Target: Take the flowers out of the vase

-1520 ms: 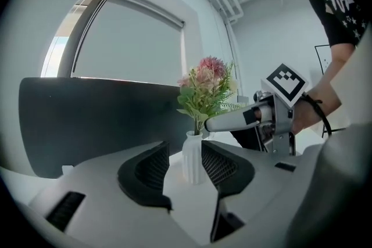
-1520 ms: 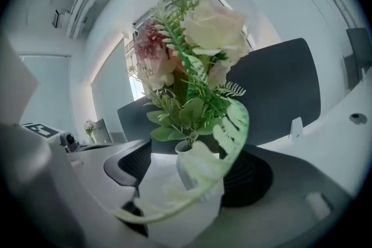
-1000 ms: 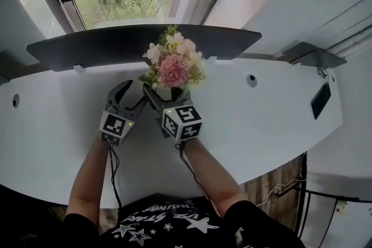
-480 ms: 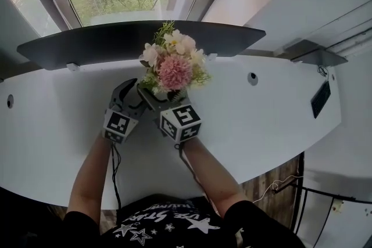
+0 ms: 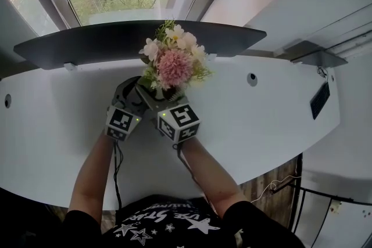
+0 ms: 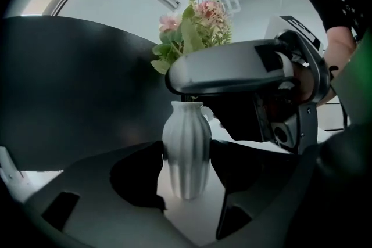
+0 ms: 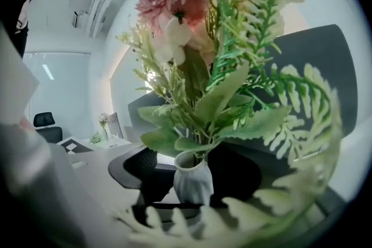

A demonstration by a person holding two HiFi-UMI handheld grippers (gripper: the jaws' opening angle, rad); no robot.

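A bunch of pink and cream flowers (image 5: 174, 62) with fern leaves stands in a white ribbed vase (image 6: 186, 154); the bunch hides the vase from the head view. My left gripper (image 5: 132, 93) is low at the vase, and its dark pads (image 6: 145, 174) lie against both sides of the belly. My right gripper (image 5: 152, 94) is higher, at the vase's mouth. One of its fingers (image 6: 232, 67) crosses in front of the stems. Its jaws are closing with stems and leaves (image 7: 203, 107) between them; pad contact is hidden.
The vase stands on a curved white desk (image 5: 261, 119) in front of a long black shelf (image 5: 116, 40) under a window. A cable hole (image 5: 251, 79) and a black device (image 5: 320, 100) lie to the right. An office chair (image 7: 45, 124) stands far off.
My left gripper has moved right up to the vase and its wide jaws have narrowed around it. The right gripper has stayed at the bunch.
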